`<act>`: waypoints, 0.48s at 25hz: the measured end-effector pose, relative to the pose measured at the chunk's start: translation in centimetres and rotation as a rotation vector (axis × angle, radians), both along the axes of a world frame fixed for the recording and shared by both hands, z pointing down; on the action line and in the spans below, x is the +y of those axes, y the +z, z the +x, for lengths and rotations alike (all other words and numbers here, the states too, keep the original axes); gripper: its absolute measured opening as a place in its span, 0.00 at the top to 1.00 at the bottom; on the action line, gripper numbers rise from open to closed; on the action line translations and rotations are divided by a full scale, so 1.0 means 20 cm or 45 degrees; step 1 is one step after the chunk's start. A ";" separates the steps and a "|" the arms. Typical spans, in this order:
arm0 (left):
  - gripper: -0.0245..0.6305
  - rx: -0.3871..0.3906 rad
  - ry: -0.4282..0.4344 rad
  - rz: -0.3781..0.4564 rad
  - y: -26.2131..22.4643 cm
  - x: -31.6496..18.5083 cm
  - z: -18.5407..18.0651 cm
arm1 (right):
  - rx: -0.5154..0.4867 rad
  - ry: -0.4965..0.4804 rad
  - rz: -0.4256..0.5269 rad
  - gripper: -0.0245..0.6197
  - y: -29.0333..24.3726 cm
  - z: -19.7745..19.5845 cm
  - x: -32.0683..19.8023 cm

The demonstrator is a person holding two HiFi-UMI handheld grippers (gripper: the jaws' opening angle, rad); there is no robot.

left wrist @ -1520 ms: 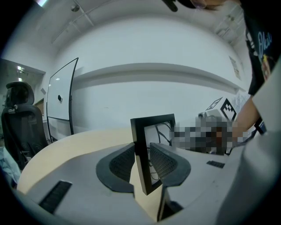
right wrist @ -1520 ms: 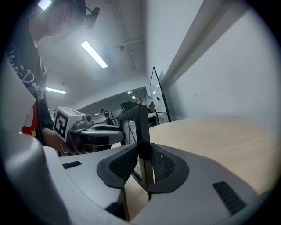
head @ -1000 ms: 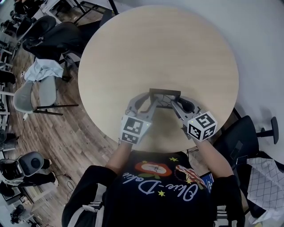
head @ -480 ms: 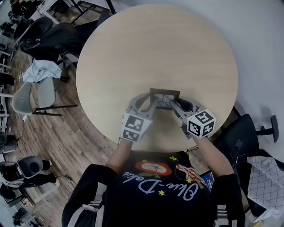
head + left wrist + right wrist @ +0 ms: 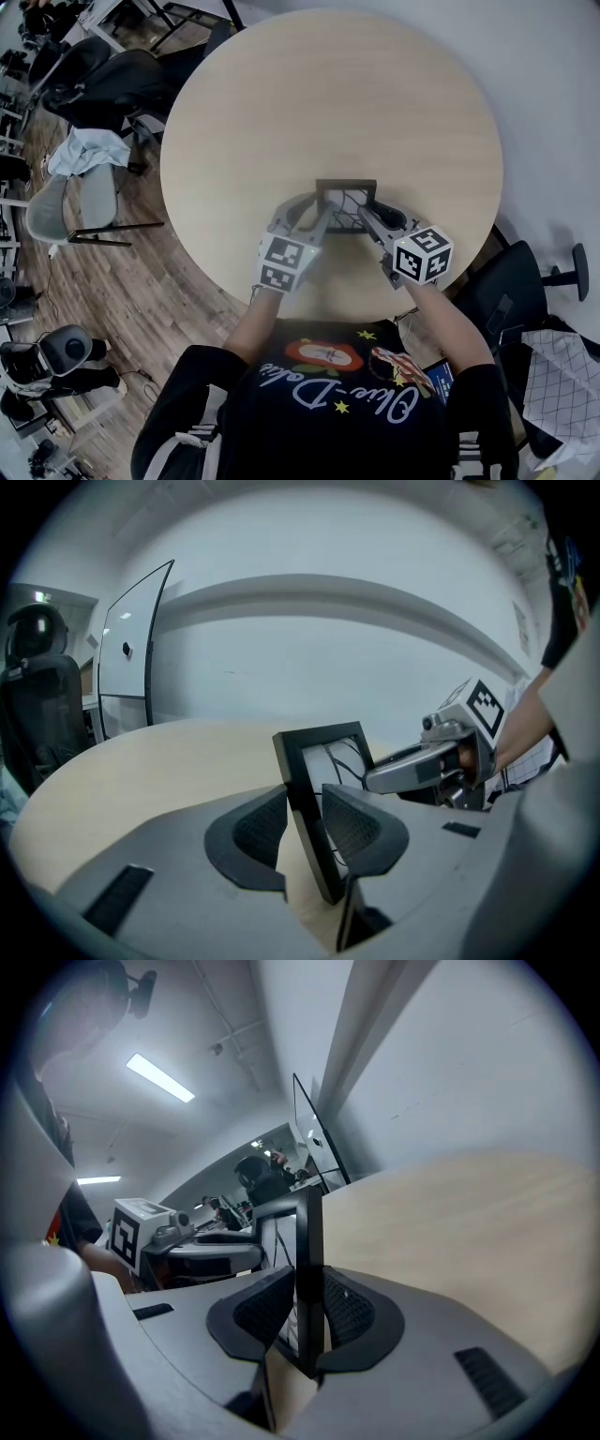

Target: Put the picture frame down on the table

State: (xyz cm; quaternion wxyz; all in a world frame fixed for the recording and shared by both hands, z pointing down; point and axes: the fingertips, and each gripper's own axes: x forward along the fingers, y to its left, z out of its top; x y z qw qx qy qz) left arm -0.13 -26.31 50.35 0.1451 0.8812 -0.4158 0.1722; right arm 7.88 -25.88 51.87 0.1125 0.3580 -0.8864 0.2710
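A black picture frame point(image 5: 347, 186) with a white, black-lined picture stands near the front edge of the round wooden table point(image 5: 328, 94). It is held between both grippers. My left gripper point(image 5: 323, 214) is shut on the frame's left side. My right gripper point(image 5: 367, 214) is shut on its right side. In the left gripper view the frame point(image 5: 317, 752) leans between the pads of the left gripper point(image 5: 305, 832), with the right gripper point(image 5: 412, 771) reaching in behind it. From the right gripper view the frame point(image 5: 309, 1232) shows edge-on, clamped in the right gripper point(image 5: 305, 1321).
Black office chairs point(image 5: 103, 70) and a grey chair point(image 5: 66, 202) stand on the wood floor to the left of the table. Another black chair point(image 5: 506, 291) is at the right. A whiteboard point(image 5: 131, 667) stands beyond the table's far side.
The frame has tipped so that more of its face shows in the head view. Both grippers have shifted slightly with it and stay shut on its sides.
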 end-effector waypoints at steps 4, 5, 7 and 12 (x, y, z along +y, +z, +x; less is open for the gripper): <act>0.80 -0.009 -0.008 0.001 0.01 -0.01 0.00 | 0.010 0.012 0.006 0.85 0.01 0.00 -0.02; 0.80 -0.010 -0.011 0.001 0.02 -0.02 0.00 | 0.014 0.017 0.009 0.85 0.01 0.00 -0.02; 0.80 -0.012 -0.017 0.002 0.03 -0.03 0.00 | 0.019 0.025 0.014 0.85 0.01 0.00 -0.03; 0.79 -0.016 -0.029 -0.002 0.04 -0.05 0.01 | 0.035 0.044 0.018 0.85 0.03 0.00 -0.05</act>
